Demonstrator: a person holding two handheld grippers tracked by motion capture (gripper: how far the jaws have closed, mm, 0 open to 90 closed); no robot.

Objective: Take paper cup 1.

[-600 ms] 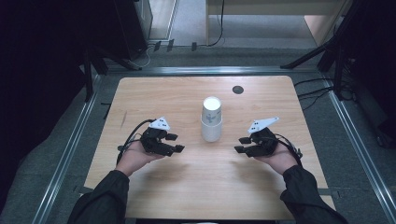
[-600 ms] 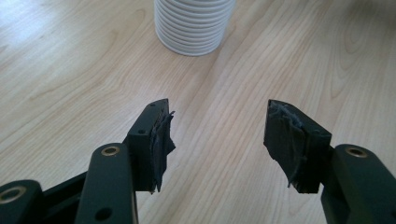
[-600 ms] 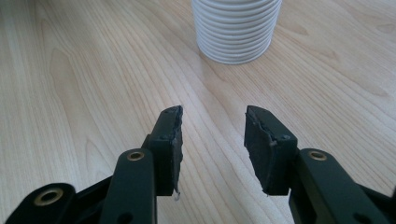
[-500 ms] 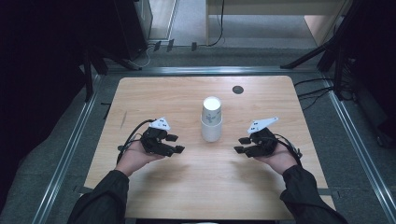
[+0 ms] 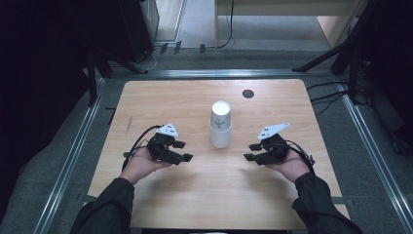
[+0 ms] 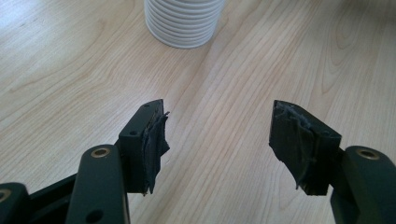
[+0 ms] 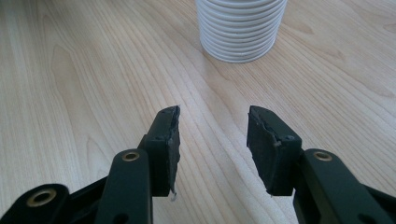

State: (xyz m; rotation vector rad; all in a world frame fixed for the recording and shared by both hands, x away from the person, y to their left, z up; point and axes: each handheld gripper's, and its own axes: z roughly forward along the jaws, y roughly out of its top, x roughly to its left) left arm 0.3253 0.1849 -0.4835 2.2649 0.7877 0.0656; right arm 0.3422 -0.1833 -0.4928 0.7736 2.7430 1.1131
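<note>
A white stack of paper cups (image 5: 220, 124) stands upside down in the middle of the wooden table (image 5: 185, 102). My left gripper (image 5: 183, 151) rests low to the left of it and points toward it, jaws apart with nothing between them. My right gripper (image 5: 251, 151) mirrors it on the right, also open and empty. In the left gripper view the ribbed rims of the cup stack (image 6: 183, 23) stand ahead of the left gripper (image 6: 217, 126), well apart from the pads. The right gripper view has the cup stack (image 7: 240, 28) beyond the right gripper (image 7: 212, 126).
A small dark round hole (image 5: 248, 93) sits in the tabletop behind the cups. Metal rails (image 5: 73, 156) run along the table's sides on a grey floor. Dark stands and cables (image 5: 336, 53) are at the back.
</note>
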